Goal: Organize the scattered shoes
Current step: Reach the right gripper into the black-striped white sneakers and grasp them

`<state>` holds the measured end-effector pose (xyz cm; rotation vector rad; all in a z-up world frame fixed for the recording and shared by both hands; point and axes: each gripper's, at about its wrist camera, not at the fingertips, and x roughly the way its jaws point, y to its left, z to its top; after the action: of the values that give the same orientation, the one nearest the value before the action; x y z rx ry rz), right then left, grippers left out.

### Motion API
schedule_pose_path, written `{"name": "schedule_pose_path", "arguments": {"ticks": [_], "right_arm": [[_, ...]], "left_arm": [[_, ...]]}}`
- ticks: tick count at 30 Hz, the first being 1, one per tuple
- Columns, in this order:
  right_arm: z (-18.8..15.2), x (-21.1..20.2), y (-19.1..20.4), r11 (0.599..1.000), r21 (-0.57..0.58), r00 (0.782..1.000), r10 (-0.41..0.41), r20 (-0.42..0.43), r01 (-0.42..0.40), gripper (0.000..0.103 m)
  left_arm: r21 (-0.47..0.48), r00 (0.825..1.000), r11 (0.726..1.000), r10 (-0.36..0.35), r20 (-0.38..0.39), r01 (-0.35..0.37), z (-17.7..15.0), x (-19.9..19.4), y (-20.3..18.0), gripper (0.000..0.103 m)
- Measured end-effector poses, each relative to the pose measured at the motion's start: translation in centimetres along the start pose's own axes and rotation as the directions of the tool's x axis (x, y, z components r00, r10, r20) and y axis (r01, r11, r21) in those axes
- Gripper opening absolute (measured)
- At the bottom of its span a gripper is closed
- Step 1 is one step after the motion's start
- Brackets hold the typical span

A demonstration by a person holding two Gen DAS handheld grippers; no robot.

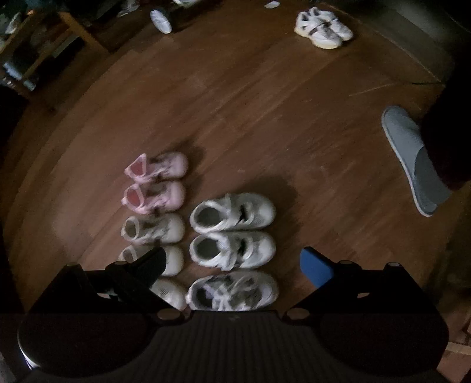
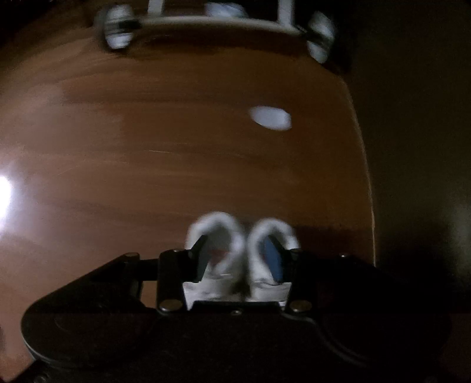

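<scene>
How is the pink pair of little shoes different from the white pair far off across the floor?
The pink pair stands side by side at the end of a tidy row of shoes; the far white pair lies alone on the wooden floor, apart from every row. The pink pair looks high at the ankle, with pink linings showing; the white pair looks low, with dark markings. Both pairs sit upright, shoes touching.

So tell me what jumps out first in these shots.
In the left wrist view, small shoes stand lined up in two columns on the wooden floor: a pink pair at the top of the left column, white sneakers to its right. A grey slipper lies alone at the right edge. In the right wrist view, the right gripper straddles a white pair, one finger inside each shoe.
</scene>
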<state>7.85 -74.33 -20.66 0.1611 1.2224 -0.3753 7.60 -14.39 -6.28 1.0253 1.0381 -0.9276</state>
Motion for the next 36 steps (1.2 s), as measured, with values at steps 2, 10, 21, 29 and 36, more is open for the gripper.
{"name": "schedule_pose_path", "arguments": {"ticks": [2, 10, 21, 29, 36], "right_arm": [[1.6, -1.9, 4.5, 0.995, -0.097, 0.999, 0.032, 0.013, -0.03, 0.055], [2.9, -7.3, 26.2, 0.888, -0.4, 0.971, 0.239, -0.022, -0.228, 0.055], [-8.1, -6.9, 50.8, 0.767, -0.534, 0.929, 0.35, -0.118, -0.356, 0.054], [-11.1, -4.6, 56.5, 0.739, -0.612, 0.957, 0.263, -0.122, -0.282, 0.054], [-11.4, -3.6, 58.7, 0.744, -0.621, 0.965, 0.248, -0.087, -0.247, 0.054]], "left_arm": [[0.005, 1.0, 1.0, 0.02, 0.008, -0.02, -1.5, -0.4, 0.6, 0.098], [-0.019, 0.997, 0.997, 0.071, 0.03, -0.07, -8.0, -1.8, 2.5, 0.098], [0.007, 0.997, 1.0, 0.012, 0.071, -0.013, -11.7, -3.6, 2.8, 0.098], [-0.037, 0.995, 0.999, 0.031, 0.097, -0.028, -14.0, -5.2, 4.2, 0.098], [-0.078, 0.994, 0.997, 0.006, 0.112, 0.002, -15.5, -5.5, 4.9, 0.098]]}}
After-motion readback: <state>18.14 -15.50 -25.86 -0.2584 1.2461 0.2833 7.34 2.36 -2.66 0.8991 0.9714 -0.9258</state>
